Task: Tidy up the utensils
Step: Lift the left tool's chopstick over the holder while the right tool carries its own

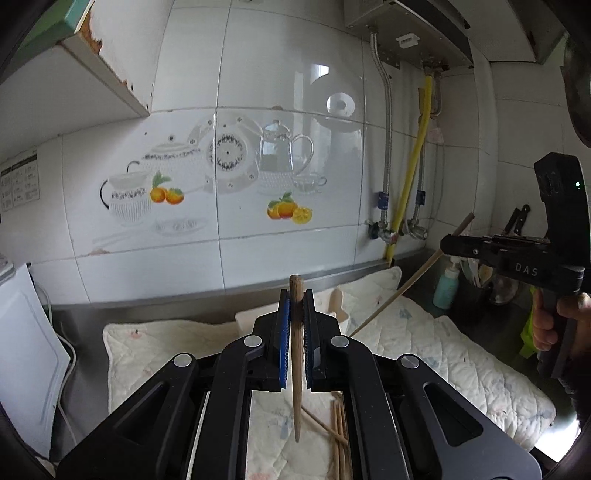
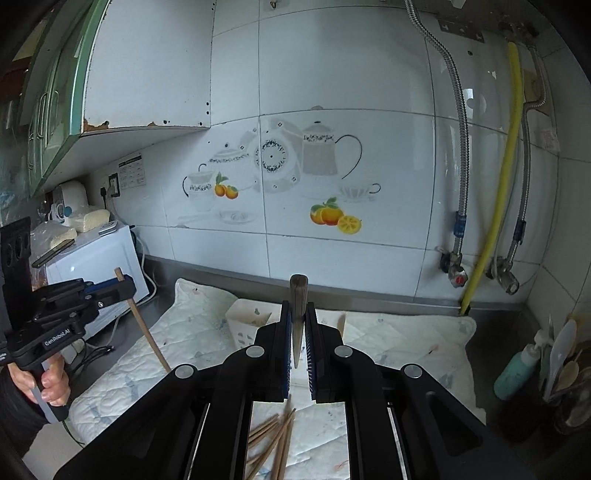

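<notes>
My left tongs [image 1: 295, 306] and right tongs [image 2: 297, 317] each clench a tapered wooden chopstick [image 1: 296, 354] — next, drop both into the cream plastic holder [image 2: 245, 319].

Both wrist cameras look along their fingers toward the tiled wall [image 1: 288, 92] (shared, with the quilted mat [image 2: 406, 332]).

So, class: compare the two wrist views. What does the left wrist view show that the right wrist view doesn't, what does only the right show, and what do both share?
Only the left wrist view: the water heater at the top and knife handles at right.

Only the right wrist view: the white microwave with packets on top, the green cabinet doors, and a wall socket.

Both: the quilted mat, the loose chopsticks on it, the cream holder, the yellow hose, the teal bottle, and each gripper shut on one chopstick.
</notes>
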{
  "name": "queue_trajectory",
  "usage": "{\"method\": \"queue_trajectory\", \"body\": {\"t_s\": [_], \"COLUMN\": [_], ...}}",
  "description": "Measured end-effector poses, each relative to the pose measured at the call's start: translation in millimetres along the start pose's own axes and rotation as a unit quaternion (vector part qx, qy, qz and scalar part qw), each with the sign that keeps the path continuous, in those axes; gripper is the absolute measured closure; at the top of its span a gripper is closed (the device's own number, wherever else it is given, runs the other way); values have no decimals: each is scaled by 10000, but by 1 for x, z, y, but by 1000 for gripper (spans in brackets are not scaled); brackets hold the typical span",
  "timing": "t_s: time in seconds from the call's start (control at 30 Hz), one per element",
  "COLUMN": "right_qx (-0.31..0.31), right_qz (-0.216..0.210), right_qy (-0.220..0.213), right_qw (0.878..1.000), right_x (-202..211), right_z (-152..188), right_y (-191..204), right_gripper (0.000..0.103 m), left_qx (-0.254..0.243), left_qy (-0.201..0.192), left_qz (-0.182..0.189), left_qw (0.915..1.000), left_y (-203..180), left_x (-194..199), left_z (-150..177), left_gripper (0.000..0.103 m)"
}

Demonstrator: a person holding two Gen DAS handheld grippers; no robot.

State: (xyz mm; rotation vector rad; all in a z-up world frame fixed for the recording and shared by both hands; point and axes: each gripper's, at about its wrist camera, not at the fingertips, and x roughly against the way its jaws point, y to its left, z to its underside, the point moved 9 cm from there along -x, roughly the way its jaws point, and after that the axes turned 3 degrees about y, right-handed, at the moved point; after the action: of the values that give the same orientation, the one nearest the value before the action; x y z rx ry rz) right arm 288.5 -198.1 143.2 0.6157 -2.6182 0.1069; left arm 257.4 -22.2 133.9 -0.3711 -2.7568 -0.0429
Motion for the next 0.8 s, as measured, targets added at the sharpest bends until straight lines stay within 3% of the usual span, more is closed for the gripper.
{"method": "queue_trajectory", "body": {"t_s": [0.23, 0.43, 0.6, 0.8], "right_qx": [-48, -140, -128, -192], "right_qz": [276, 302, 234, 149], "right_qy": [-8, 102, 196, 470], "right_qw": [9996, 9994, 9995, 9986], "right_x": [-30, -64, -87, -112], "right_z": [-28, -30, -23, -7], "right_y": [-21, -33, -35, -40], "right_gripper": [96, 96, 96, 96], "left_qx": [-260, -124, 60, 332], "left_qy": [-628, -1011, -1068, -638], "left_qz": [-241, -412, -447, -450], "left_qw": [9974, 9940, 9933, 9964], "left_y": [-1, 9, 22, 40], "left_x": [-9, -36, -72, -117], "left_z": [-75, -115, -120, -90], "left_gripper": [98, 98, 98, 98]}}
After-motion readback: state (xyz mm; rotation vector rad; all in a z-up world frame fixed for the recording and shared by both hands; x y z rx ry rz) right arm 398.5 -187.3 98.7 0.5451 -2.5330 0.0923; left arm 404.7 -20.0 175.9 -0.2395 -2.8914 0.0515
